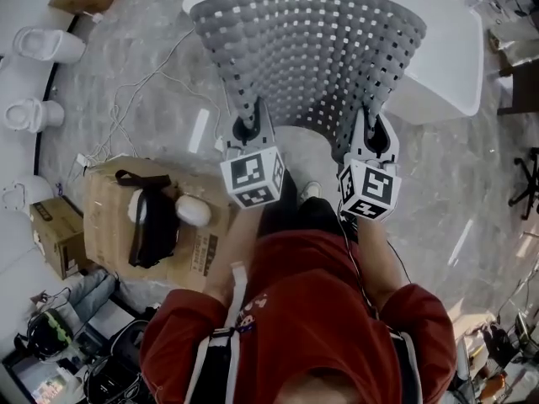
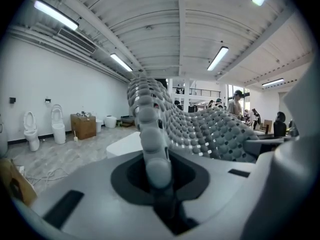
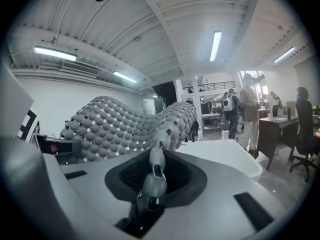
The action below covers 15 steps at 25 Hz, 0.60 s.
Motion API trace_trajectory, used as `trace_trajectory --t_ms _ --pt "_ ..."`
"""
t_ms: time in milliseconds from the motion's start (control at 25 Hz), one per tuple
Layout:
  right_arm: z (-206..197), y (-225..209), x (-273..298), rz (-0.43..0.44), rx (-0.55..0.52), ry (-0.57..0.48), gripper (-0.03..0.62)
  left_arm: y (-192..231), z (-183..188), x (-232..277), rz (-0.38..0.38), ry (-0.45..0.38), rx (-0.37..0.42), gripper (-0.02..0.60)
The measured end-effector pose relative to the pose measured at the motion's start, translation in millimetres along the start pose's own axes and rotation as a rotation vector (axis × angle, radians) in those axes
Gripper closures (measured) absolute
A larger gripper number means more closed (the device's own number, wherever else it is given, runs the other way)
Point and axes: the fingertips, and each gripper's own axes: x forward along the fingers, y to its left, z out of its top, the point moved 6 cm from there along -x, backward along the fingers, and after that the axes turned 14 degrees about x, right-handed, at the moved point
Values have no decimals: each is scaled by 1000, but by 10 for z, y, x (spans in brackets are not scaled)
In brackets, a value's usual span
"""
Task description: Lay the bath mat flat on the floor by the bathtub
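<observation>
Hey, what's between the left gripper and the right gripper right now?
In the head view, the grey bath mat stretches between the left gripper and the right gripper, each clamped on a near corner.

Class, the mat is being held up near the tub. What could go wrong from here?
The left claw and right claw pinch only the near edge of the mat, so it might slip free. The far end hangs over the tub and may settle on its rim, not flat on the floor.

Grey marbled floor (image 1: 472,167), white toilets (image 2: 58,126) along a white wall (image 2: 75,84), ceiling strip lights (image 2: 217,58) overhead.
</observation>
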Motion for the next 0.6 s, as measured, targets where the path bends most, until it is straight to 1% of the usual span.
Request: trace_trajectory --t_ms 440,600 --pt "-716 228 752 -41 9 135 519 490 -676 675 -20 131 -14 526" --pt "-1010 289 1008 -55 5 197 520 656 -985 923 -28 190 -25 526"
